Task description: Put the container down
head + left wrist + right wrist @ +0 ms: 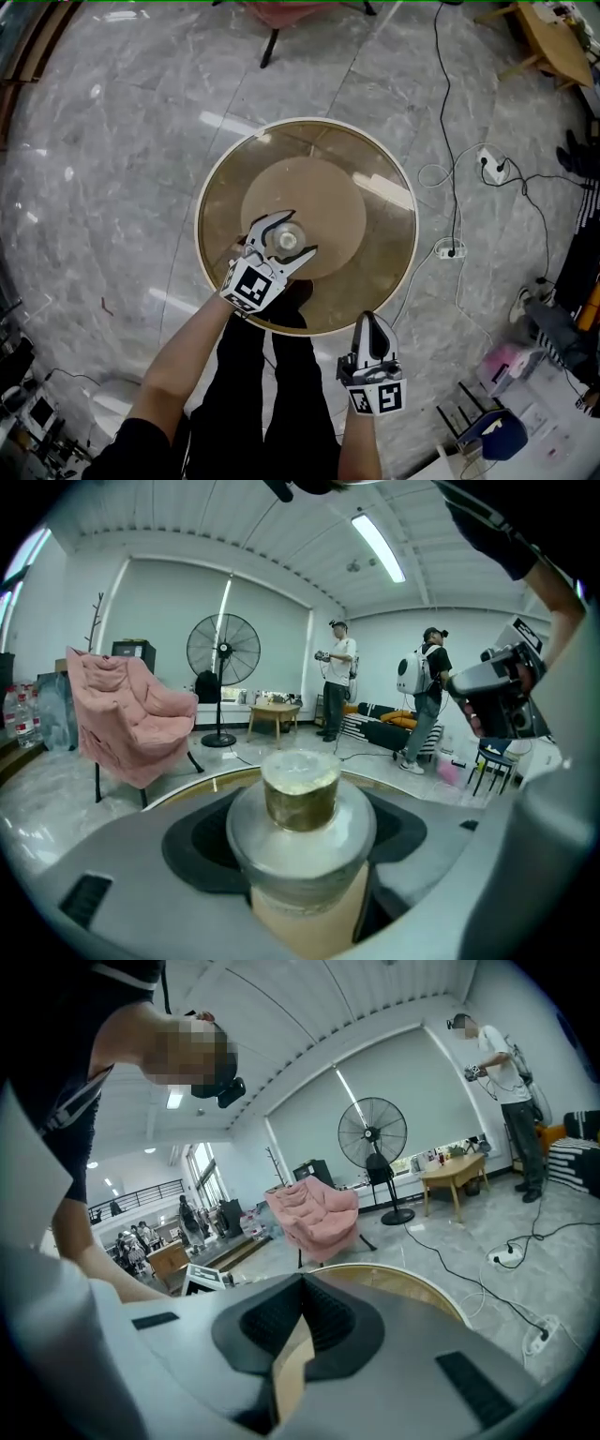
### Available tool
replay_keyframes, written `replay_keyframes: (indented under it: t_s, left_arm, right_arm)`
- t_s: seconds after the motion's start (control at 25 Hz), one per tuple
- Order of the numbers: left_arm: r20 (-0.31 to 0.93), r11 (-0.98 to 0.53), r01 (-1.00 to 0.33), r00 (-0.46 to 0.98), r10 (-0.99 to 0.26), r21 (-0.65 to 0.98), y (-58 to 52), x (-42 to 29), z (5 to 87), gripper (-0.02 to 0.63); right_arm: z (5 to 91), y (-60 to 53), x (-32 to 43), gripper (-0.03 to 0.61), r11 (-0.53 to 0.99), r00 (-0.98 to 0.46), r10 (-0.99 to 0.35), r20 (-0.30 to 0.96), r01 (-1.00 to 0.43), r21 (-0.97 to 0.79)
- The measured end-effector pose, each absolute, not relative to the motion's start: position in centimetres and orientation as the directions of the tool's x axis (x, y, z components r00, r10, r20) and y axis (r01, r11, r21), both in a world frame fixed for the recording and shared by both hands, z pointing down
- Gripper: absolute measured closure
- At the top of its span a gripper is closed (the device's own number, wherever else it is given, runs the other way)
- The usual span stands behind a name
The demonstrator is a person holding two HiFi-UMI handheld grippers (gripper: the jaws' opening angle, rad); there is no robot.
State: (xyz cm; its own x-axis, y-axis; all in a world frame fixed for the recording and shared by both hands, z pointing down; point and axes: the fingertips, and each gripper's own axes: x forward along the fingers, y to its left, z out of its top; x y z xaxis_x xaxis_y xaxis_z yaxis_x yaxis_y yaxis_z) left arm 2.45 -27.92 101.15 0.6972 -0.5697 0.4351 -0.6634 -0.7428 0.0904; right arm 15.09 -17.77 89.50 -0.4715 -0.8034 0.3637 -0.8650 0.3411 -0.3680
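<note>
While above the bench (366,216), clamps container (302,799) upright in left hand-held gripper (300,232) for set-down. Holds right hand-held gripper (368,317) closed, empty.

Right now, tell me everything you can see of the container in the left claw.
The container is a small clear jar, glass by its look, with rounded shoulders, a gold-coloured neck and a pale flat top. Its lower part looks beige. It stands upright, gripped between the jaws of the left claw, over the inner disc of the round table. Whether its base touches the table cannot be told.
</note>
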Motion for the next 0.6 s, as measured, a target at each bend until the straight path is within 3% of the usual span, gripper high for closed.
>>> replay_keyframes:
  t_s: [0.6]
  left_arm:
    - [0.448, -0.727, -0.687, 0.649, -0.615, -0.002, -27.2, 3.3, 110.1, 0.258]
  right_arm:
    - [97.1, -14.0, 16.0, 0.552, 0.333, -0.480, -0.794, 0.373, -0.857, -0.394]
